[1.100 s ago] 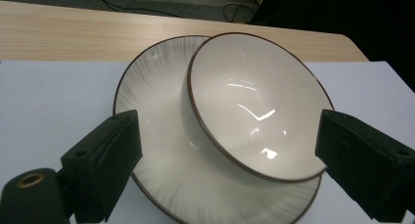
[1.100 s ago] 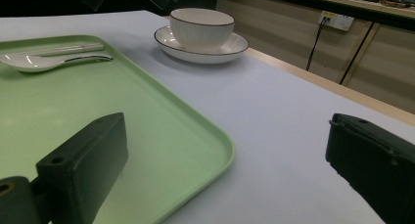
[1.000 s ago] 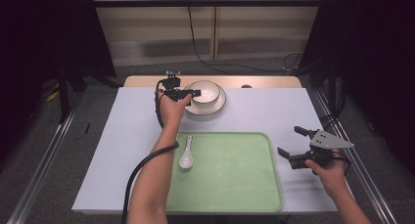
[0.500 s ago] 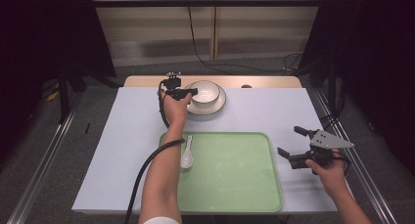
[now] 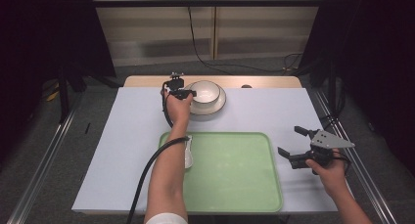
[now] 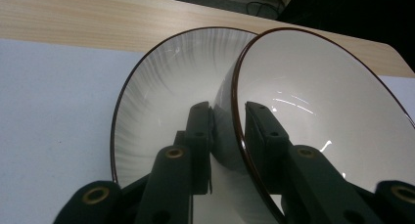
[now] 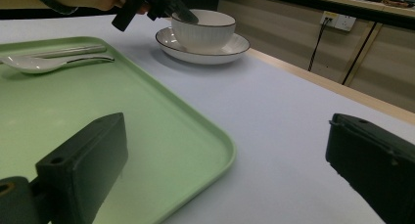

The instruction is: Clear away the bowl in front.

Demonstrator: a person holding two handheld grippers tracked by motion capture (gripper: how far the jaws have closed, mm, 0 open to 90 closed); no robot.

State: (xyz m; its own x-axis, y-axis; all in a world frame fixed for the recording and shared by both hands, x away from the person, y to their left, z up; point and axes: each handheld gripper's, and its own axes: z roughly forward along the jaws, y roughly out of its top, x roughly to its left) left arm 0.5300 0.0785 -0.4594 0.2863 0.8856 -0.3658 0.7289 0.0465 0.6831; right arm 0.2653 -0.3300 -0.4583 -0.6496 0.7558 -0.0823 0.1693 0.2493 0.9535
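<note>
Two tongs are at work, and only the left tongs (image 5: 192,93) matter for the step in hand: they have just been closing on the near wall of the white bowl (image 5: 205,90), one jaw inside the brown rim and the other outside, and in the left gripper view the pads (image 6: 203,131) sit tight against the ribbed wall, so I judge the grip made. The bowl stands on the white saucer (image 5: 219,104) at the far edge of the desk (image 5: 117,136), well beyond the green tray (image 5: 235,170), which lies nearer the person and already carries a white spoon (image 7: 44,61) just inside its left border. The right tongs (image 5: 297,146) hover to the right of the tray, jaws spread wide with nothing between them. Judging from this layout, the bowl is probably meant for the tray. A pinch on one wall carries all the weight off to one side, so the lift should be straight up and slow until the foot clears the saucer, otherwise the saucer may drag or tip along. Keep the wrist steady so the bowl does not swing or slide between the pads, since glazed ceramic is slippery. Carry it low toward the tray, set it down on open green surface away from the spoon, and release only once the base rests flat.
</note>
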